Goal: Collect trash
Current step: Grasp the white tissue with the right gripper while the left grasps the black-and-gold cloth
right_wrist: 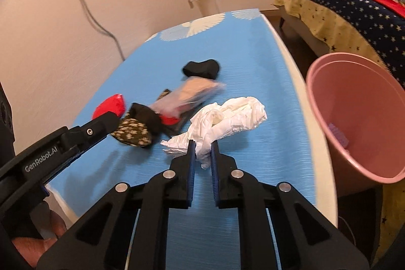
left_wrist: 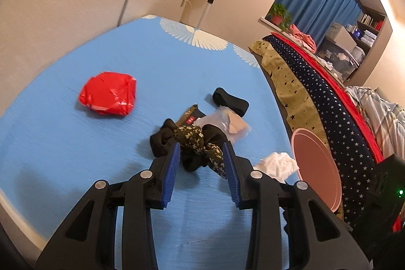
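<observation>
White crumpled tissue paper (right_wrist: 227, 115) pinched in my right claw (right_wrist: 203, 151), pink plastic bin (right_wrist: 329, 128) waiting just off the worktop's right edge.

I judge this the carry step: the tissue lies on the blue ribbed worktop (right_wrist: 253, 194), gripped at its near end, and next needs lifting clear and swinging right over the bin's rim before I let go. My left claw (left_wrist: 201, 151) is spread around a dark floral cloth bundle (left_wrist: 195, 141), pads either side, not yet closed. Beyond lie a clear plastic packet (left_wrist: 227, 124), a black fabric piece (left_wrist: 230, 101) and a red shiny wrapper (left_wrist: 107, 92); none of them blocks the route to the bin.
</observation>
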`<state>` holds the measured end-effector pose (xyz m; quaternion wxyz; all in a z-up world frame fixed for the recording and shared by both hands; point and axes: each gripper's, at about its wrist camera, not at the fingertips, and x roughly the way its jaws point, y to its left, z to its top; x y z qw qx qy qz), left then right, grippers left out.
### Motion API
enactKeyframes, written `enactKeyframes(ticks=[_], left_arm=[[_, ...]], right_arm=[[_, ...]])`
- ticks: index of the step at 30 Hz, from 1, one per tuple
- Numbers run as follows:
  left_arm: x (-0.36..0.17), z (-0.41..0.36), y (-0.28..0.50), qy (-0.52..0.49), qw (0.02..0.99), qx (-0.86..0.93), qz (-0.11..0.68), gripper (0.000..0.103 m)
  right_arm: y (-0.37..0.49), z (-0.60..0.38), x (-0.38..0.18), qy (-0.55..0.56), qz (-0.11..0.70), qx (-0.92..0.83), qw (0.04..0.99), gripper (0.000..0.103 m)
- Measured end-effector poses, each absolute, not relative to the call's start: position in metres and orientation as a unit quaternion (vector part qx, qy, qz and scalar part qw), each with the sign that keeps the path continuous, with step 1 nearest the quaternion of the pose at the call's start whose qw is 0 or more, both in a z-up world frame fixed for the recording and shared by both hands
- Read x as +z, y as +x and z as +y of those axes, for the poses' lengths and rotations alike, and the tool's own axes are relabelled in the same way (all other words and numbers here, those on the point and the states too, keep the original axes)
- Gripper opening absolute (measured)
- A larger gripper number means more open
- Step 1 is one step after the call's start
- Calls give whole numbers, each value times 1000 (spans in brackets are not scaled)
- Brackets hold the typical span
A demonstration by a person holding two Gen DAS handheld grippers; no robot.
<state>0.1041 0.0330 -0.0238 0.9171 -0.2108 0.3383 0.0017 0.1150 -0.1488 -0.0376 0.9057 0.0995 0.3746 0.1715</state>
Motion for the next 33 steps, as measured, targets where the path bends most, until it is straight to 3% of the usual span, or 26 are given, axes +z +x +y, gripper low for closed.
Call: enactKeyframes(ticks=[18,22,33], left_arm=[[-47,21,124,-217,904,7,369,34],[-41,19,124,-210,907,-3,364,7],[-13,9,107,-161,926,-10,342,2]], right_arm=[[116,-172,-39,99,373,153,910,12],[113,-176,-35,99,370,148,912,12],[99,-186,-14,90,349,135,923,12]])
